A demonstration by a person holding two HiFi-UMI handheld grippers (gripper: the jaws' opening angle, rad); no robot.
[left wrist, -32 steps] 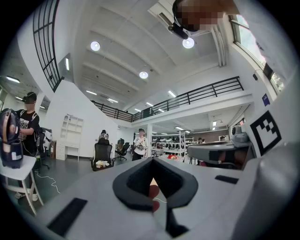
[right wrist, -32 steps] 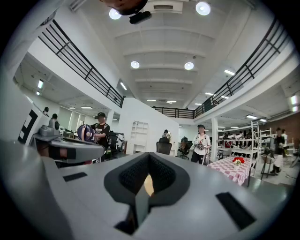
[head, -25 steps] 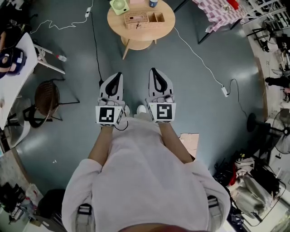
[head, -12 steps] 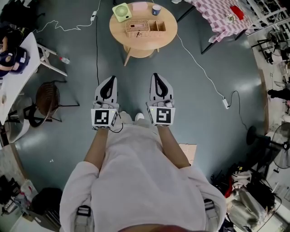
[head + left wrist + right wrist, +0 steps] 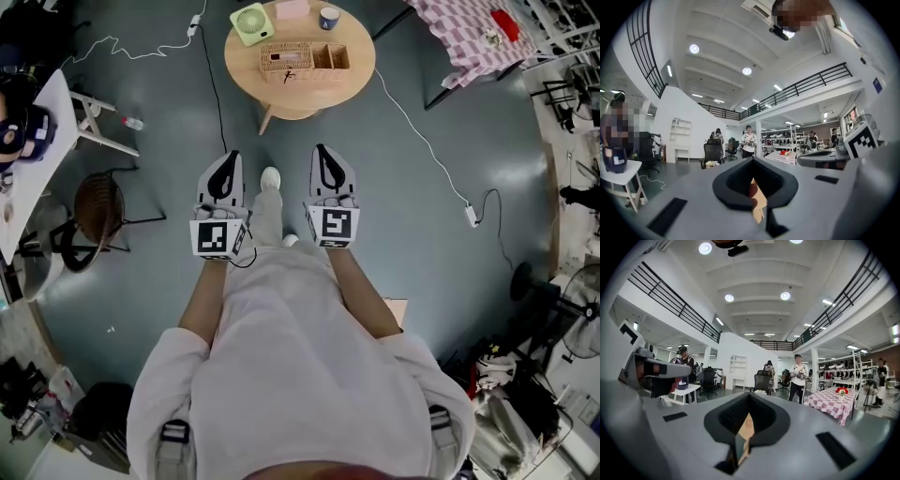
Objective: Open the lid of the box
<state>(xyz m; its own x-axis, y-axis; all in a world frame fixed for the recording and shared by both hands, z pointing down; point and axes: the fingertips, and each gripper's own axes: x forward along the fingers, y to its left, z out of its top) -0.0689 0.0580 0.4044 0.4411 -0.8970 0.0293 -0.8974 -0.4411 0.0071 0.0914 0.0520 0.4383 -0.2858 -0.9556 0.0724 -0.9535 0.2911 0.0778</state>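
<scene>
We have not begun: the woven box [image 5: 285, 58] sits on the round table [image 5: 292, 99], its lid apparently down though it is too small to be sure. It is well ahead of both grippers, which hang over the floor [image 5: 412, 244]. Approach, grip and lift all remain. Our left gripper [image 5: 229, 157] and right gripper [image 5: 322, 150] have jaws pressed together, holding nothing.

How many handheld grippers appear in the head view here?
2. The white-and-black left gripper is left of centre; the matching right gripper is right of centre. None seems hidden.
</scene>
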